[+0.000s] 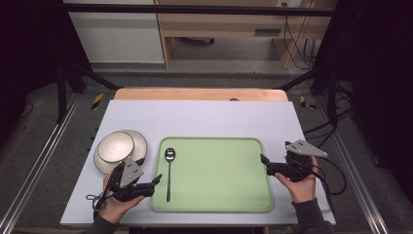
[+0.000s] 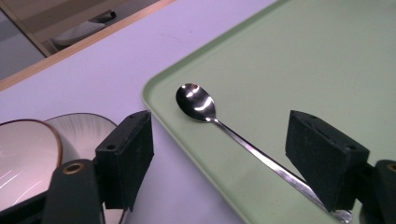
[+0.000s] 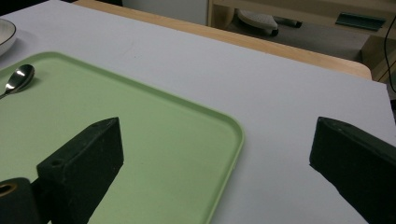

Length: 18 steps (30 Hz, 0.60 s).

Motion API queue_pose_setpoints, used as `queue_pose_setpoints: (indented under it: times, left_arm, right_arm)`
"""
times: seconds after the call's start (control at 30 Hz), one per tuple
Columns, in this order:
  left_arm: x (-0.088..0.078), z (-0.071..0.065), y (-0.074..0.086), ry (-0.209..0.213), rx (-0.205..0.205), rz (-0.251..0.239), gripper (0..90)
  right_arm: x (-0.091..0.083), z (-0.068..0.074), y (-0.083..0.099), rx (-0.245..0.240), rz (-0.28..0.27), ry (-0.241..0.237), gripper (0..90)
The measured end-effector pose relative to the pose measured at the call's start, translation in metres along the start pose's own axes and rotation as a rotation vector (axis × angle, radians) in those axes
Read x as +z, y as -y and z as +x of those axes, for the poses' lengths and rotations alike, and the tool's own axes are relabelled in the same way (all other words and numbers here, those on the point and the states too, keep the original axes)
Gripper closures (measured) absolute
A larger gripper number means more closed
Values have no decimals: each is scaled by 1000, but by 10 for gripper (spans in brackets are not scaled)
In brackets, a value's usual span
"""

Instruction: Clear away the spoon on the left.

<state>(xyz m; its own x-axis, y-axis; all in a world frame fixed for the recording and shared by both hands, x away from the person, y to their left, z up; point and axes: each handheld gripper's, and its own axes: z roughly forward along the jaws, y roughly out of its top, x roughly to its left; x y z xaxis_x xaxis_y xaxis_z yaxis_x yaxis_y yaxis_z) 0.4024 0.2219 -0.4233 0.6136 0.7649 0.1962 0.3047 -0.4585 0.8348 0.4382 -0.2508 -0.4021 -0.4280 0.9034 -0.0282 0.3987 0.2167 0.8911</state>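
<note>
We see a pale table (image 1: 204, 117) carrying a green tray (image 1: 219, 180). A bowl (image 1: 115, 146) sits left of it, and a spoon (image 1: 169, 170) lies inside along its left edge. Our left gripper (image 1: 155, 181) and right gripper (image 1: 264, 162) both hang released, empty.

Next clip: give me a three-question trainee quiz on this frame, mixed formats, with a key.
1. True or false: the spoon lies on the green tray.
2. Where is the bowl? A) on the tray B) on a plate left of the tray C) in the right gripper
3. Fill in: the left gripper is ___, holding nothing.

Key: 1 true; 2 B; 3 open
</note>
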Motion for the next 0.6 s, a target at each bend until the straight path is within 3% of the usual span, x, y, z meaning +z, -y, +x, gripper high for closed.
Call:
queue_pose_setpoints:
  times: [0.37, 0.53, 0.6]
  left_arm:
    - [-15, 19, 11, -41, -90, -57, 233]
    - [-22, 27, 18, -44, -161, -92, 230]
    - [-24, 29, 21, -51, -165, -92, 227]
  right_arm:
    - [-3, -3, -1, 10, -5, 16, 27]
    - [-4, -4, -1, 10, -7, 23, 26]
    - [-4, -4, -1, 10, -4, 26, 26]
